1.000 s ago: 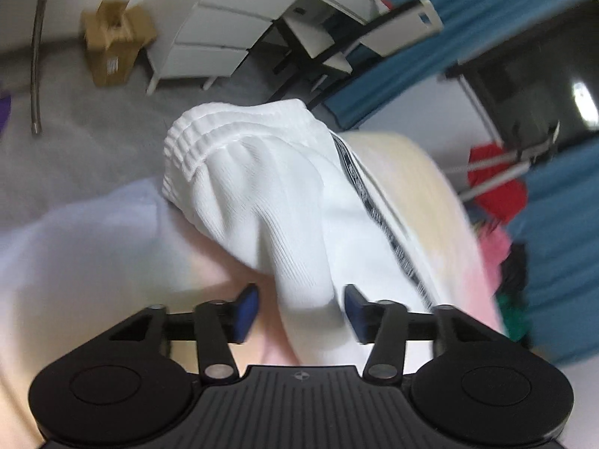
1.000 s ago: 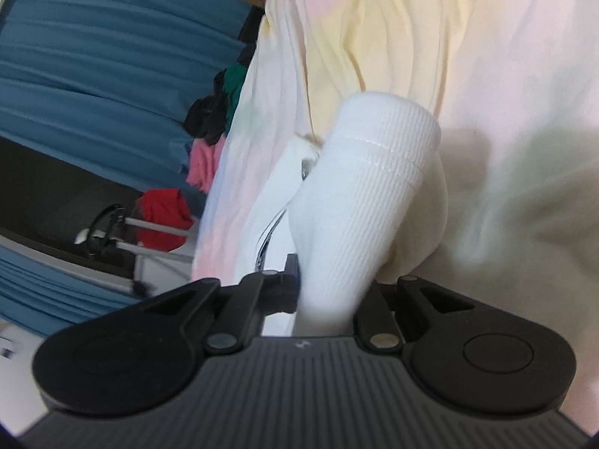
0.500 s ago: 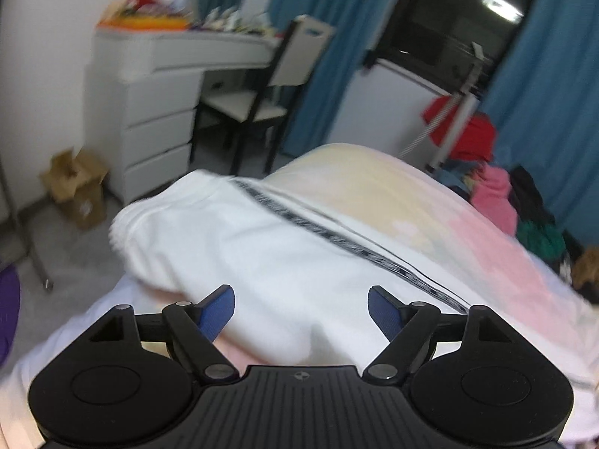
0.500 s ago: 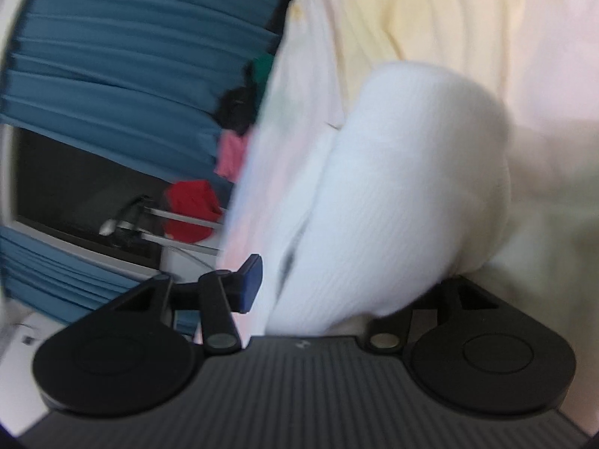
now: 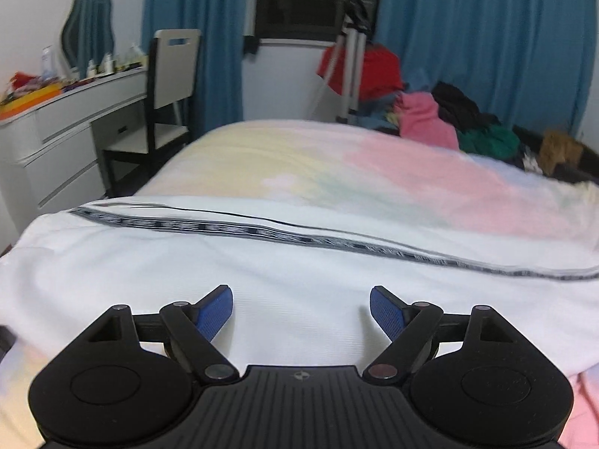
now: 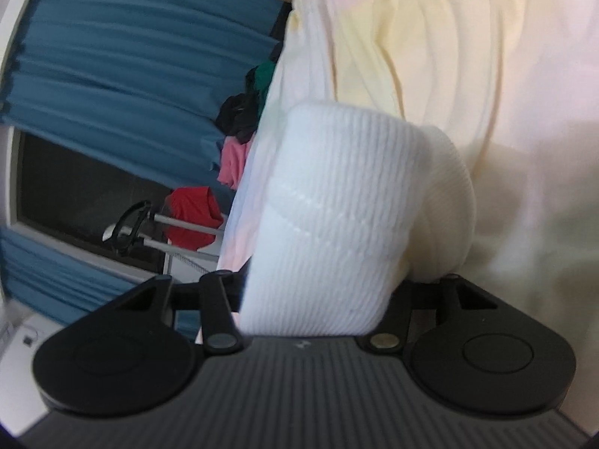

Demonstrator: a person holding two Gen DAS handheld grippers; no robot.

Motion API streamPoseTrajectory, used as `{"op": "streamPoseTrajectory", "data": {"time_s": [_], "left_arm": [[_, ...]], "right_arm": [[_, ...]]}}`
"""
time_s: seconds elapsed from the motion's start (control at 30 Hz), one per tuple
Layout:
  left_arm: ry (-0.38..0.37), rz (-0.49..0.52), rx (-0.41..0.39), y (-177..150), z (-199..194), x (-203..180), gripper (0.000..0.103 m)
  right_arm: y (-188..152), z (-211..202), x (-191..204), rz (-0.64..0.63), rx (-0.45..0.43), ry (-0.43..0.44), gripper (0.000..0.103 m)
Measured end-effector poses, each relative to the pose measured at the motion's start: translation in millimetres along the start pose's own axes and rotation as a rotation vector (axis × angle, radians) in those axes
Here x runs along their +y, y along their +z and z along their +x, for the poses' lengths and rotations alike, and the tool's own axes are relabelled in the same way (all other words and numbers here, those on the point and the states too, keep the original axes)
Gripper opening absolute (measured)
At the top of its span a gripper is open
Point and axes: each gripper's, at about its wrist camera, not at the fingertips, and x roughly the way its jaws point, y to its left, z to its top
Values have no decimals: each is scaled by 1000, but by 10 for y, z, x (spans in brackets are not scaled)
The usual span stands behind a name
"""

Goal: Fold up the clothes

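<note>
A white ribbed garment (image 5: pixel 262 262) with a black-and-white patterned stripe (image 5: pixel 337 241) lies spread across the near part of the bed (image 5: pixel 411 172). My left gripper (image 5: pixel 301 308) is open and empty just above the white cloth. In the right wrist view a thick fold of the same white ribbed garment (image 6: pixel 337 224) bulges between the arms of my right gripper (image 6: pixel 318 310) and hides its fingertips. The cloth lies in the jaws, and I cannot see whether they press on it.
The bed has a pastel yellow, pink and blue cover. A pile of clothes (image 5: pixel 449 119) and a tripod (image 5: pixel 348 56) stand at its far side before blue curtains (image 5: pixel 486 37). A white desk (image 5: pixel 56 123) and chair (image 5: pixel 168 86) stand at the left.
My left gripper let go of the white garment, opened wide and swung up to look level across the bed. The garment now lies flat. The right gripper's jaws spread around its fold.
</note>
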Motion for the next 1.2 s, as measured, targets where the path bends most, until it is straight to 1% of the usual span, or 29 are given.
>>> {"op": "streamPoseTrajectory", "data": {"time_s": [0.07, 0.13, 0.23, 0.3, 0.4, 0.5, 0.63, 0.73, 0.87, 0.9, 0.93, 1.03, 1.13, 1.2], "left_arm": [[21, 33, 10, -60, 162, -92, 83], [40, 65, 39, -133, 329, -162, 85], [58, 110, 110, -262, 575, -221, 88], [61, 127, 130, -323, 666, -246, 89], [55, 123, 147, -348, 727, -202, 90], [52, 118, 146, -358, 726, -192, 91], [49, 120, 146, -347, 703, -172, 92], [35, 104, 150, -306, 662, -155, 93], [14, 83, 148, -258, 578, -121, 93], [10, 74, 147, -240, 554, -102, 93], [7, 65, 143, -219, 525, -85, 93], [1, 41, 107, -133, 403, -37, 92], [-18, -17, 66, -38, 269, 71, 92], [-26, -55, 45, 6, 192, 133, 92]], "right_arm": [[-3, 0, 42, -56, 4, -21, 47], [-12, 12, 99, -93, 0, -50, 41], [-41, 43, 213, -132, -15, -95, 37], [-73, 14, 299, -196, -36, -131, 37], [-135, -8, 459, -290, -71, -194, 36], [-214, -2, 661, -375, -113, -268, 36], [-453, -51, 1093, -537, -211, -313, 36], [-844, -147, 1475, -737, -290, -288, 36], [-1602, -211, 1899, -1036, -339, -184, 36], [-1800, -204, 1981, -1099, -343, -150, 33], [-2021, -194, 2045, -1167, -344, -121, 24], [-2613, -152, 2096, -1326, -332, -66, 19], [-3122, -13, 2019, -1483, -250, -15, 15], [-3371, 55, 1908, -1573, -173, 7, 13]]}}
